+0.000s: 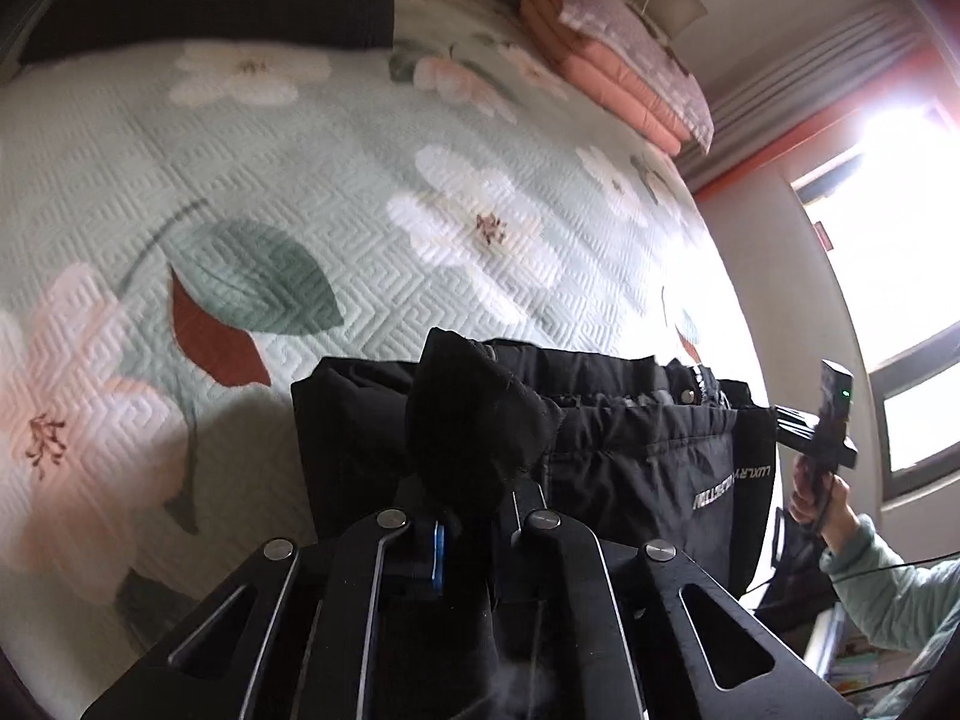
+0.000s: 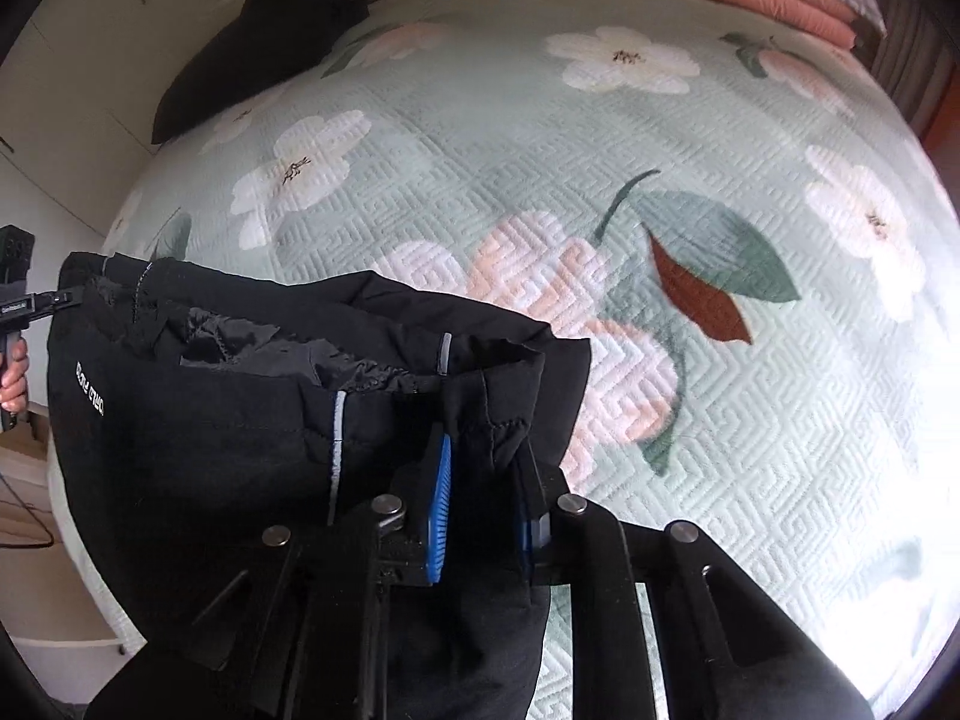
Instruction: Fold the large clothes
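Over the floral bedspread (image 2: 720, 138), both jaws pinch the black garment (image 1: 630, 438)

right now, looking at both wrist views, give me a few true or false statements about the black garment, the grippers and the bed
1. Both grippers are clamped on the black garment. True: the left gripper and right gripper each pinch its fabric.
2. The bedspread is plain white. False: it is pale green with flowers.
3. Folded pink bedding lies at the bed's far end. True.
4. The garment is fully folded flat. False: it is held stretched between the grippers.
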The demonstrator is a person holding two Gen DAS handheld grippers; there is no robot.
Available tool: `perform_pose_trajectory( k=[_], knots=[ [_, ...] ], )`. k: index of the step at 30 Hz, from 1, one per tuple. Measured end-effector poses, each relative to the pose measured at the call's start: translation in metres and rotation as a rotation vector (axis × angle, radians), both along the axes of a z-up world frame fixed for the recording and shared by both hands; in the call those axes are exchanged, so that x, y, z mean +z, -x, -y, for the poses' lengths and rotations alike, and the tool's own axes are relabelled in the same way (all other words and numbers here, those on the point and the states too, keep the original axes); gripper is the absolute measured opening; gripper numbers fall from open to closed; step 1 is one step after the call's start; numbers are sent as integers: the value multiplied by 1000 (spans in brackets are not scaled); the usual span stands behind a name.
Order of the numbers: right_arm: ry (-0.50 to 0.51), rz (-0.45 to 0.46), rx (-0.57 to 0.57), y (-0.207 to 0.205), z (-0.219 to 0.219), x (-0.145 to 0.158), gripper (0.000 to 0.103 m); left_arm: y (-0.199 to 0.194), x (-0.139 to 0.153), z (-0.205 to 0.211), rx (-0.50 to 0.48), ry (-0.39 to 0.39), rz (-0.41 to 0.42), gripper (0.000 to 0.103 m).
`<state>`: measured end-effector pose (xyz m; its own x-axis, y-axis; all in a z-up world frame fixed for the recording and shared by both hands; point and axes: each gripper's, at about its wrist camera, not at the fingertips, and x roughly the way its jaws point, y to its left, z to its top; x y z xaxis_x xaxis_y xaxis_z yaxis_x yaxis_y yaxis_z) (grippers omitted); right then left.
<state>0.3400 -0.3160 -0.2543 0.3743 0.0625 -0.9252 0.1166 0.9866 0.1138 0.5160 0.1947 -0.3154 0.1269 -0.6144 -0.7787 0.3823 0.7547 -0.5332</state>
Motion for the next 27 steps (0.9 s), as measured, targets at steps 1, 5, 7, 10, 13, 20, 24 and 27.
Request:
perform_pose_trajectory(
  k=[1, 5, 7, 10, 13, 20, 24, 27],
  knots=[
    [36, 22, -22, 6, -3, 12, 17, 3, 8, -3, 29, -2, 16, 9],
    [164, 128, -71, 10, -4, 69, 15, 5, 64, -21, 134, 71, 112, 9],
    [198, 161, -68, -9, 1, 86, 15, -7, 79, -21, 149, 76, 147, 9],
    [217, 140, -97, -53, 16, 66, 14, -41, 62, -17, 210, 45, 146, 9],
    [192, -2, -113, -99, 23, -6, 14, -68, -8, -16, 257, -20, 36, 9],
    [320, -168, -53, -119, -8, -100, 15, -67, -122, -29, 356, 52, -165, 15],
    [275, -186, -96, -124, 9, -101, 24, -73, -122, -32, 357, 61, -195, 19],
    [210, -192, -135, -123, 25, -95, 40, -80, -109, -44, 382, 35, -190, 41]
  ],
)
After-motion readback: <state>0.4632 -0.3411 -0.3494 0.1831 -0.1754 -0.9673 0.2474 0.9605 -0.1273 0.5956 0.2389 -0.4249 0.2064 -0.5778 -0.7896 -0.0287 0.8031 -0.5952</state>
